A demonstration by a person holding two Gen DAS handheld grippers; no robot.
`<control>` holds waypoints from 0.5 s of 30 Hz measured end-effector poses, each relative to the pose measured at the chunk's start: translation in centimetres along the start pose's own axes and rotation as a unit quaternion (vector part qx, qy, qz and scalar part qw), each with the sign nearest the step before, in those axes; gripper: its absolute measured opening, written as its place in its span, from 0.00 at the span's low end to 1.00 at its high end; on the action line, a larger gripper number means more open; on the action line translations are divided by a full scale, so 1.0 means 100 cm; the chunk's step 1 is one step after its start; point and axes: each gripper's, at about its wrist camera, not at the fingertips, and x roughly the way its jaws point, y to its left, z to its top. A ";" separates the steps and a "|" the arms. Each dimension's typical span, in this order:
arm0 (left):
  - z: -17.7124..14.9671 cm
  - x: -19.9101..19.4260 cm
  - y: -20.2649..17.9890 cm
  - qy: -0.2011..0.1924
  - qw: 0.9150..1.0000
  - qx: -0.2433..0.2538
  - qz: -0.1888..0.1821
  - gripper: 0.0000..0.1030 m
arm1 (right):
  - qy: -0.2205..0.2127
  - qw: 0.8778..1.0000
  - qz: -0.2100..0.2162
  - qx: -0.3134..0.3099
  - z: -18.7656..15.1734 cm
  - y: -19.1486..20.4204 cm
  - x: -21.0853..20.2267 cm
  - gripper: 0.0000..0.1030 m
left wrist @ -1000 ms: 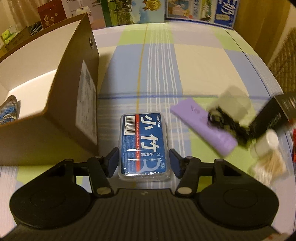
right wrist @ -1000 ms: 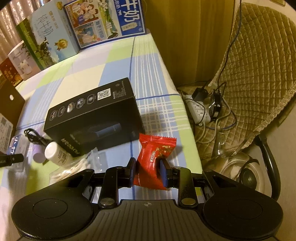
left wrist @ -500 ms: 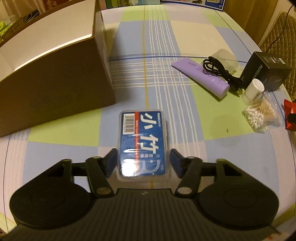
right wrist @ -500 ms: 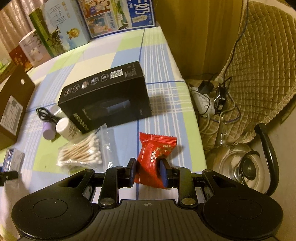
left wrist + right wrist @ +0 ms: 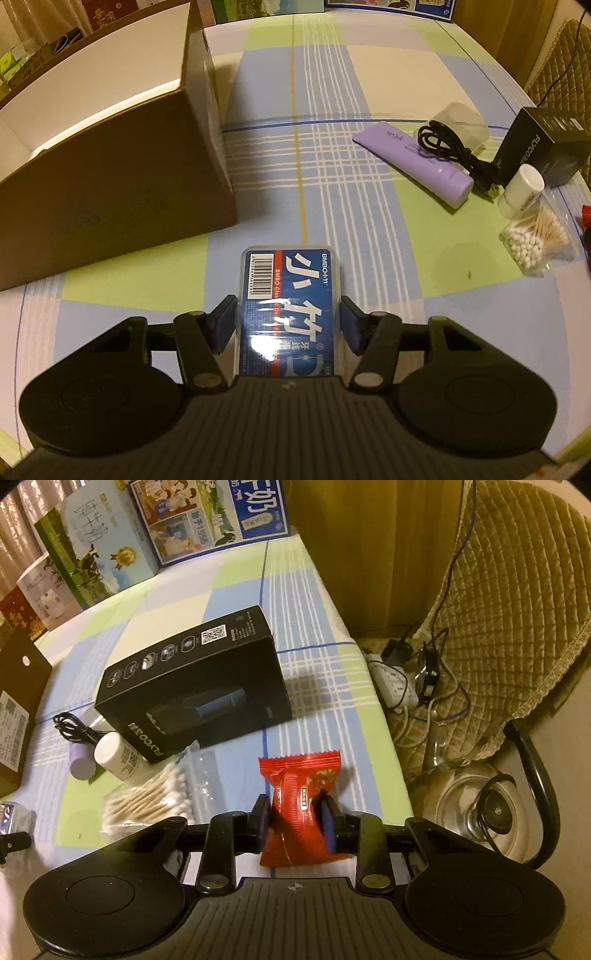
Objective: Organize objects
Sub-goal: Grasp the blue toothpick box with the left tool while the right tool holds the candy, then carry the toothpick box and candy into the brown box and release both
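The left tool (image 5: 288, 319) stands around the floss box (image 5: 290, 295), which seems to lie flat on the counter (image 5: 369, 229) just in front of the carton (image 5: 110, 177). Its jaws have just been closing on the box, and both pads now sit against the long sides, so I judge the box is gripped. The right tool (image 5: 293, 821) is closed tight on the red packet (image 5: 301, 794), and the soft wrapper is pinched in the middle.

What could go wrong:

1. The floss box is smooth plastic and the pads hold only its near half (the far end sticks out free). If the grip is light, the box may tip down or slip out when it is lifted.
2. The carton wall is high and very near. A low path could knock the box against the wall instead of going over it.
3. The red packet hangs close to the counter edge, with the floor and a kettle (image 5: 476, 812) below. If the wrapper slides, it may fall off the counter.
4. The cotton swabs (image 5: 147, 801) and the white bottle (image 5: 114, 757) lie just beside the right tool, so a sideways move could push them.
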 end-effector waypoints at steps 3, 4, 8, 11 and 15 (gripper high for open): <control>-0.004 -0.007 0.006 -0.003 1.000 -0.001 -0.008 0.52 | -0.005 1.000 0.000 0.000 -0.003 0.003 -0.008 0.24; -0.005 -0.010 0.008 -0.004 1.000 -0.001 -0.012 0.52 | -0.007 1.000 0.002 0.002 -0.003 0.004 -0.013 0.24; -0.009 -0.027 0.020 -0.013 1.000 -0.007 -0.027 0.52 | -0.015 1.000 0.021 -0.007 -0.003 0.019 -0.032 0.24; -0.010 -0.042 0.029 -0.022 0.999 -0.009 -0.039 0.52 | -0.021 0.998 0.048 -0.021 -0.002 0.039 -0.047 0.24; -0.011 -0.064 0.047 -0.037 0.998 -0.015 -0.047 0.52 | -0.030 0.994 0.094 -0.047 0.000 0.081 -0.063 0.24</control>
